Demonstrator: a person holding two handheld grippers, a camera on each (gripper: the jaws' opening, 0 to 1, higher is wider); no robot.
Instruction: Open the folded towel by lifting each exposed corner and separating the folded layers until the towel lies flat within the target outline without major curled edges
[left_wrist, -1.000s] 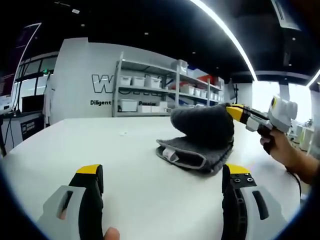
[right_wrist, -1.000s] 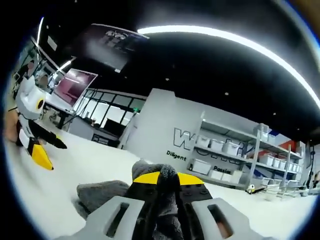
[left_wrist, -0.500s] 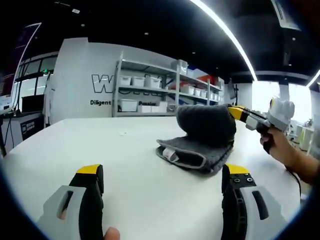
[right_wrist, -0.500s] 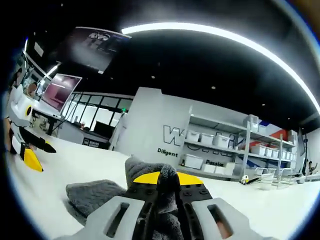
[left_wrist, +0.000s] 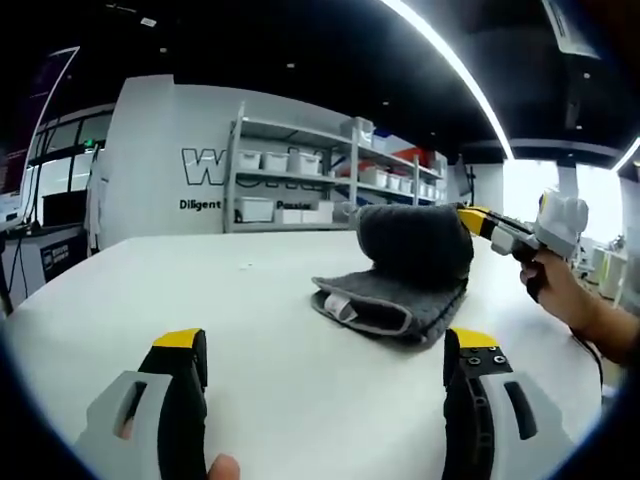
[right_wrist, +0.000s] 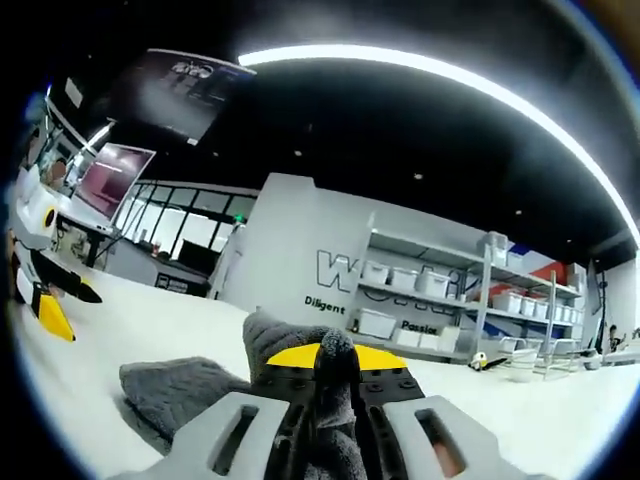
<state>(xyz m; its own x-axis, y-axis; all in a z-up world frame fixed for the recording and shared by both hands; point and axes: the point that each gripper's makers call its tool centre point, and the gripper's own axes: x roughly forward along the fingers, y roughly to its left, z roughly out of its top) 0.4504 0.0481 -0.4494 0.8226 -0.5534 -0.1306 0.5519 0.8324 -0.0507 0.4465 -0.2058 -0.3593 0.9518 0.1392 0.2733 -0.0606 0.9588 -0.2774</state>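
A: Looking along the left gripper (left_wrist: 325, 365), we've got its jaws spread wide, nothing btwn them, low over the white worktop (left_wrist: 200, 290).

B: And the towel (left_wrist: 395, 290)?

A: Grey, folded, lying on the worktop ahead & a bit to the right in the left gripper view. Top layer's lifted and curled back over the rest. A small white tag shows at the near edge.

B: We see the right gripper (left_wrist: 480, 222) there too, coming in from the right, a hand (left_wrist: 555, 290) holding it, yellow tips at the raised flap.

A: Yep. In the right gripper view its jaws (right_wrist: 325, 375) are pressed together on a bunch of the grey towel (right_wrist: 180, 390); the fabric pokes up btwn the yellow tips. Rest of the towel sags down to the worktop (right_wrist: 130, 320) at left.

B: Bkgd?

A: Shelves (left_wrist: 320, 180) w/ white bins against a wall w/ lettering. Left gripper (right_wrist: 40, 295) shows at the far left edge of the right gripper view.
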